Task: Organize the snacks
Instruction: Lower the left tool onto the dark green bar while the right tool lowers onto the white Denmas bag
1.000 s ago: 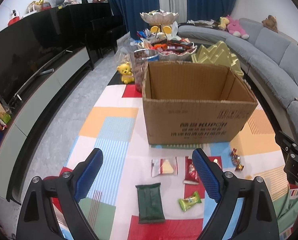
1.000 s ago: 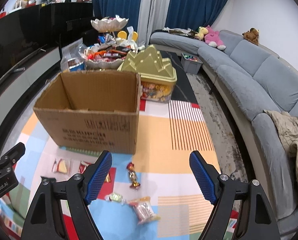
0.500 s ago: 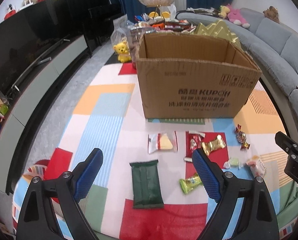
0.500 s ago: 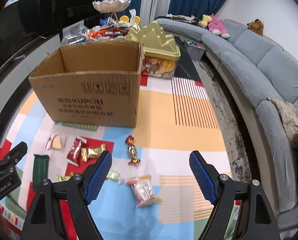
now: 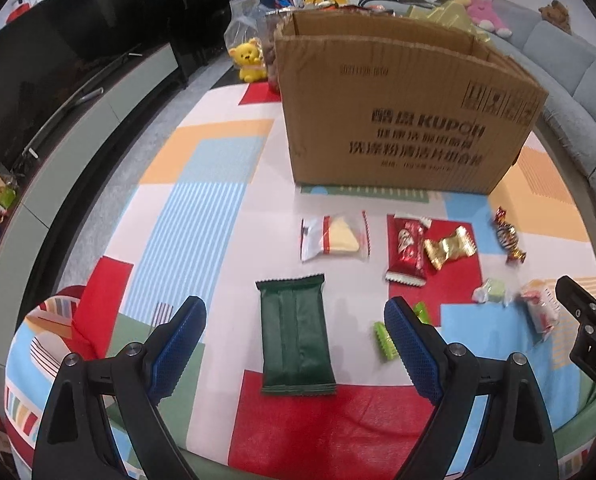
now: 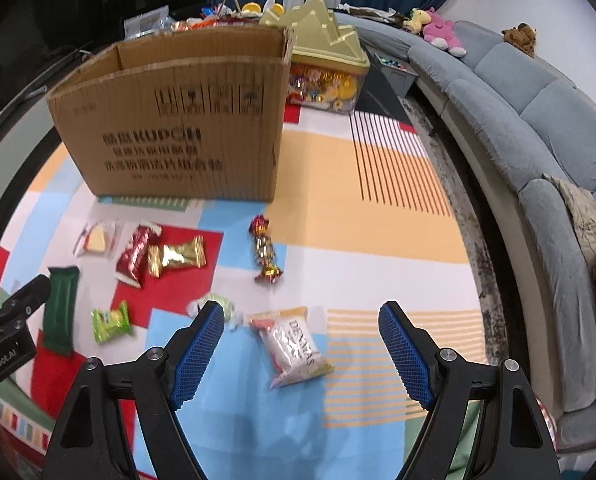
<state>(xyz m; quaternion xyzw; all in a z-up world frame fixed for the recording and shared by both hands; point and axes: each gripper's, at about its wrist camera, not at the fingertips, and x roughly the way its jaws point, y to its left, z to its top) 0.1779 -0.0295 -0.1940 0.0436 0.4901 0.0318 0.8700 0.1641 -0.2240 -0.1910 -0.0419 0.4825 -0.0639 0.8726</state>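
1. The left gripper (image 5: pixel 296 334) hangs low over the colourful patchwork mat (image 5: pixel 202 200), its jaws spread wide with nothing between the blue pads.
2. Framed in that gap lies a dark green packet (image 5: pixel 296 340), flat on the mat and touching neither finger.
3. The right gripper (image 6: pixel 301 340) is likewise wide open and holds nothing; a white packet with lettering (image 6: pixel 292 346) lies on the mat between its fingers, clear of both.
4. An open cardboard box (image 5: pixel 397 112) stands upright on the mat, beyond the scattered snacks.
5. In front of the box, from left to right in the left wrist view: a clear pack with a yellow wedge (image 5: pixel 333 237), a red wrapper (image 5: pixel 407 250) just beside a gold wrapper (image 5: pixel 449 247), then a twisted foil candy (image 5: pixel 507 236).
6. A bright green sachet (image 6: pixel 112 322) sits near the green packet, and a pale green sweet (image 6: pixel 222 306) lies just beside the right gripper's left finger.
7. Behind the box are a gold-lidded tin (image 6: pixel 325 68) and a yellow toy bear (image 5: pixel 250 59); a grey sofa (image 6: pixel 537 112) curves along the right.
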